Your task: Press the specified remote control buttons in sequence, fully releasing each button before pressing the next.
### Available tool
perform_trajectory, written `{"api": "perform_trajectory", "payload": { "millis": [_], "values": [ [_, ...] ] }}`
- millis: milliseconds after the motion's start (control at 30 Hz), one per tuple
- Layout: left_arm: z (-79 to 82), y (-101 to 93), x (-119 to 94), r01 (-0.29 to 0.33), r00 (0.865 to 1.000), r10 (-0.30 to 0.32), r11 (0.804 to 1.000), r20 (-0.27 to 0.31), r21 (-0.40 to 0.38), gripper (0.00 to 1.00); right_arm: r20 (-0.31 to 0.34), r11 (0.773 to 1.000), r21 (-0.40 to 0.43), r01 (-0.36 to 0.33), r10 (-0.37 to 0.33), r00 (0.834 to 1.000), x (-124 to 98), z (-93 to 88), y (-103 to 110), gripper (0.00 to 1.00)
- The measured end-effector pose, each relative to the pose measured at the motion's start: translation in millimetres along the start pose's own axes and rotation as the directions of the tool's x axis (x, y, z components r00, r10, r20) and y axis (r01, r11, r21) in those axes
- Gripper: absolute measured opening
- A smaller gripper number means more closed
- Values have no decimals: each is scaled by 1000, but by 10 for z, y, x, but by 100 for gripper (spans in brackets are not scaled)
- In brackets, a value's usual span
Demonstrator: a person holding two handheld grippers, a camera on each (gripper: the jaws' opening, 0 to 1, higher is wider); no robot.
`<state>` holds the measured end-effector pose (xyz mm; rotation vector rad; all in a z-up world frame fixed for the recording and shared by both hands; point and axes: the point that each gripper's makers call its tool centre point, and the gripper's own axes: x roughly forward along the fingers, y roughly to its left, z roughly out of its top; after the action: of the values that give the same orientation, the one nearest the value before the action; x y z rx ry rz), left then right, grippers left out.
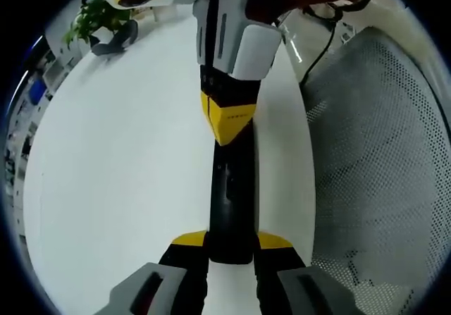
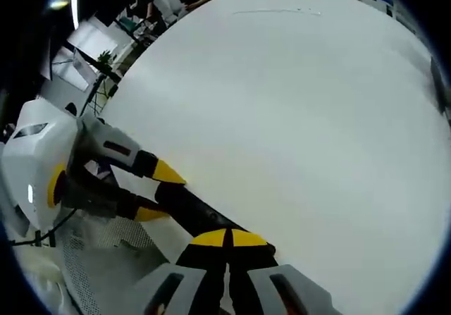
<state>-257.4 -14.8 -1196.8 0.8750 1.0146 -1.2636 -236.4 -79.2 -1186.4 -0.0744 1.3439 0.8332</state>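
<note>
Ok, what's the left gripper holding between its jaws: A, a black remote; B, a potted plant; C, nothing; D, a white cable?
A: the black remote sits clamped between the yellow-tipped jaws of the left gripper, over the white table.

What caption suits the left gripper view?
Left gripper holds a black remote over a white table; right gripper presses it.

The remote control (image 1: pixel 231 209) looked like smooth black plastic with a soft sheen, and the table (image 1: pixel 120 160) under it was a plain, matt white surface without grain. The right gripper (image 1: pixel 229 128) had a glossy white plastic shell with black and yellow plastic at the jaws. Along one table edge, a chair back (image 1: pixel 380 160) was pale grey perforated mesh, rough-looking and matt.
</note>
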Motion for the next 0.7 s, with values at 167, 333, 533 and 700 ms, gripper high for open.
{"api": "perform_trajectory", "payload": {
  "millis": [167,333,533,700],
  "values": [
    [0,-1,0,-2,1000,2,1000,0,1,22,-6,1000,-21,-18,18,1000,-2,-11,99,0],
    [-1,-4,0,-2,1000,2,1000,2,-1,22,-13,999,-33,-26,26,1000,19,-29,133,0],
    [0,-4,-1,-4,1000,4,1000,7,-3,22,-17,999,-21,-29,28,999,38,-42,126,0],
    [-1,-2,-3,-1,1000,1,1000,8,-4,22,-27,1000,-15,-17,16,1000,50,-45,129,0]
  ]
}}
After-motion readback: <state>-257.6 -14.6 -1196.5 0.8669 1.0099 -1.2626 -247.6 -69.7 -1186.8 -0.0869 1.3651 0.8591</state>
